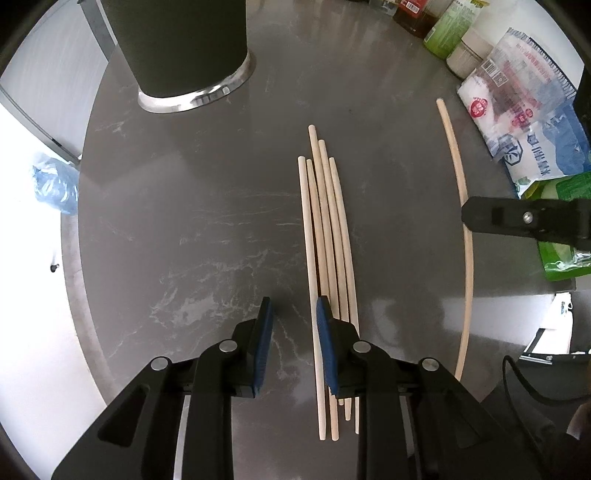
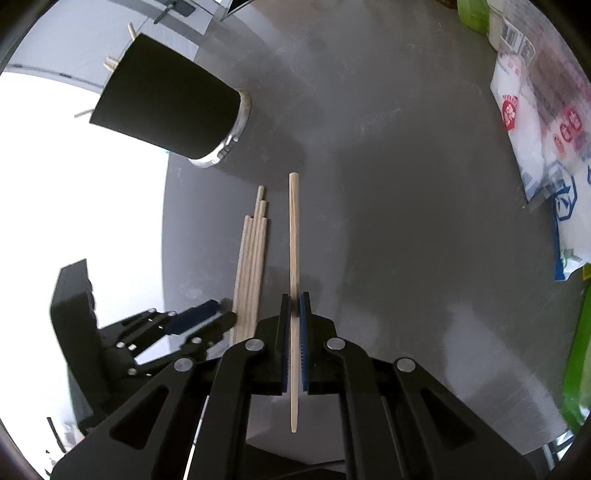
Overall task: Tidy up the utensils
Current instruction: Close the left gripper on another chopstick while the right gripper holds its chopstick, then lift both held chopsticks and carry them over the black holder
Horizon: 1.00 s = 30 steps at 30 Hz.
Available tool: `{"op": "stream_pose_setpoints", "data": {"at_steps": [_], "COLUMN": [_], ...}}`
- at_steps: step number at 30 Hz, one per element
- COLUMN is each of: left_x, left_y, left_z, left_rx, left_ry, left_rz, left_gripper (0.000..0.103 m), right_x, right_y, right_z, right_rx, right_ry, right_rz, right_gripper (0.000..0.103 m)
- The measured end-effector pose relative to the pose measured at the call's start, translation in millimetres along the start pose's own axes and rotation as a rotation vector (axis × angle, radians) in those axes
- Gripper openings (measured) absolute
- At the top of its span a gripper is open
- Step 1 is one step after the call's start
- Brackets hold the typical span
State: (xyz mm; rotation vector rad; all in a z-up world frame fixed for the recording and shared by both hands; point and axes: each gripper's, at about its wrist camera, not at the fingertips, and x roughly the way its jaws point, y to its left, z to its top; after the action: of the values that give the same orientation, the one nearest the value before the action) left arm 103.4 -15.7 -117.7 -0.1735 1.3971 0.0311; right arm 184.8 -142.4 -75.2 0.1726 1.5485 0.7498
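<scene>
Several wooden chopsticks lie side by side on the grey round table. My left gripper is open and empty, low over the table, its right pad over the bundle's near end. My right gripper is shut on a single chopstick and holds it just above the table; that chopstick and one right finger show in the left wrist view. The bundle lies left of it. A black utensil holder stands at the far left, with chopstick ends sticking out of its top.
Food packets, bottles and jars crowd the table's right edge. A green packet lies near the right gripper. The table's edge curves along the left. The left gripper shows at the lower left of the right wrist view.
</scene>
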Motion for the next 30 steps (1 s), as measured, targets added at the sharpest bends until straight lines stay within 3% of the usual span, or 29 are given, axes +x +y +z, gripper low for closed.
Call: {"op": "stream_pose_setpoints", "data": {"at_steps": [3,5,9,18,26,30], "left_x": [1.4,2.2,2.7,1.5,-6.6,-24.5], "left_y": [-3.6,-6.2,-1.7,-11.5,14.0,26.6], "left_z": [1.5,1.4,3.3,-5.8,-6.4,-7.8], "left_rx": [0.005,0.016,0.006,0.059,-0.052,-0.109], "left_ry": [0.001,0.003,0.007,-0.043,-0.067,-0.123], "left_rz": [0.009,0.045,0.038,0.11,0.017,-0.046], "left_gripper": [0.023,0.012,0.004,0.004,0.003,0.003], "right_x": [-4.6,-6.0,-6.7,-5.2,-13.8,-13.3], "right_y": [2.6,4.3,8.0,9.6,15.1,18.3], "right_z": [0.2,0.8,0.7,-3.5,2.1,5.0], "right_rx": [-0.004,-0.012,-0.033,-0.039,-0.074,-0.08], "right_ry": [-0.011,-0.013,-0.01,0.018,0.022,0.025], "right_rz": [0.013,0.013,0.029,0.07,0.058,0.062], "right_gripper": [0.005,0.005,0.005,0.005,0.005,0.005]}}
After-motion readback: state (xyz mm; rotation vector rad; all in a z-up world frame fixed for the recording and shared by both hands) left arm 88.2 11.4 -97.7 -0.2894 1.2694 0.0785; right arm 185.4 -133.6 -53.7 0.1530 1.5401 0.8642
